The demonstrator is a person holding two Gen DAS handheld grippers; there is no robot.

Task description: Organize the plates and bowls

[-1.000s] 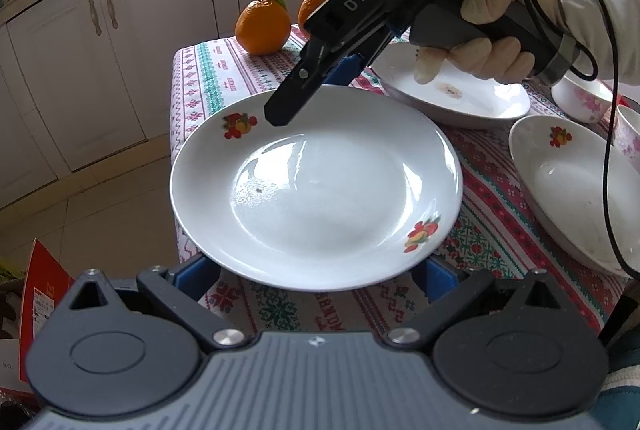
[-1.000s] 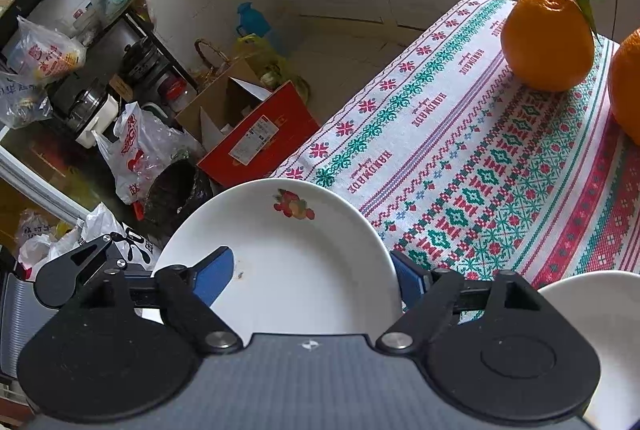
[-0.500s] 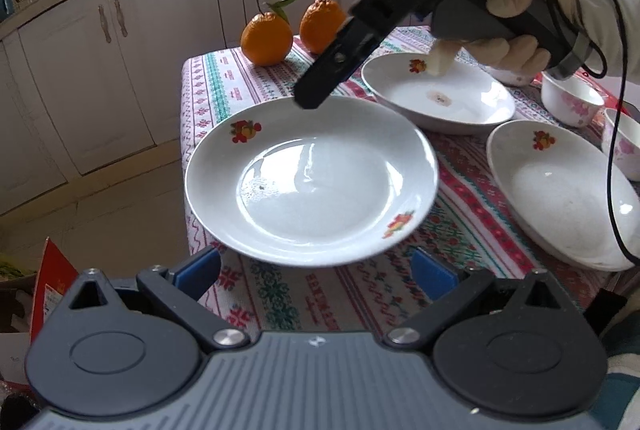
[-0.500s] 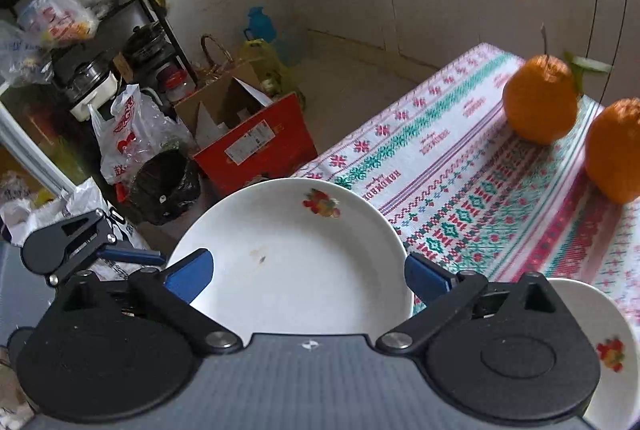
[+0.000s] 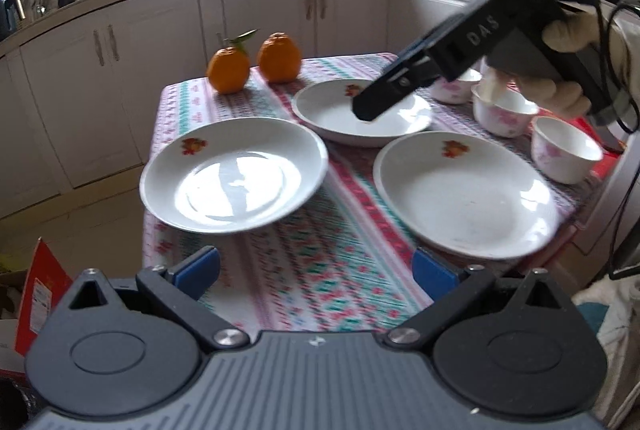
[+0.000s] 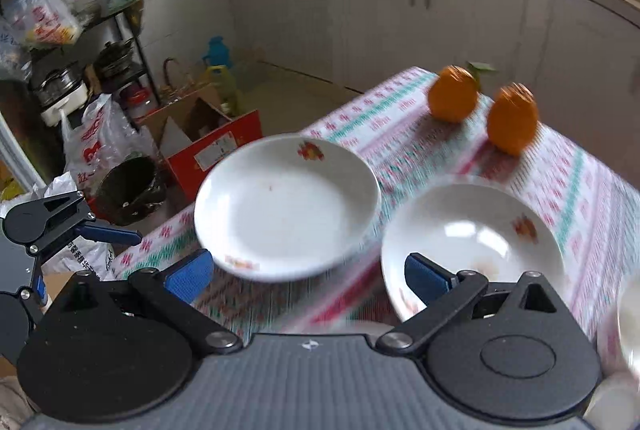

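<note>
Three white plates with fruit decals lie on the patterned tablecloth: a near-left plate (image 5: pixel 234 174) (image 6: pixel 286 206), a far plate (image 5: pixel 360 112) (image 6: pixel 472 242) and a near-right plate (image 5: pixel 466 194). Three small white bowls with pink flowers (image 5: pixel 566 148) stand at the right. My left gripper (image 5: pixel 316 268) is open and empty, drawn back from the near-left plate. My right gripper (image 6: pixel 306 272) is open and empty, raised above the far plate; it also shows in the left wrist view (image 5: pixel 362 112).
Two oranges (image 5: pixel 256 64) (image 6: pixel 484 106) sit at the table's far end. A red cardboard box (image 6: pixel 212 150), plastic bags and a dark bin stand on the floor left of the table. White kitchen cabinets (image 5: pixel 160 42) run behind.
Both grippers have pulled back and up from the near-left plate, which now lies free on the table. The right gripper has moved right, over the far plate.
</note>
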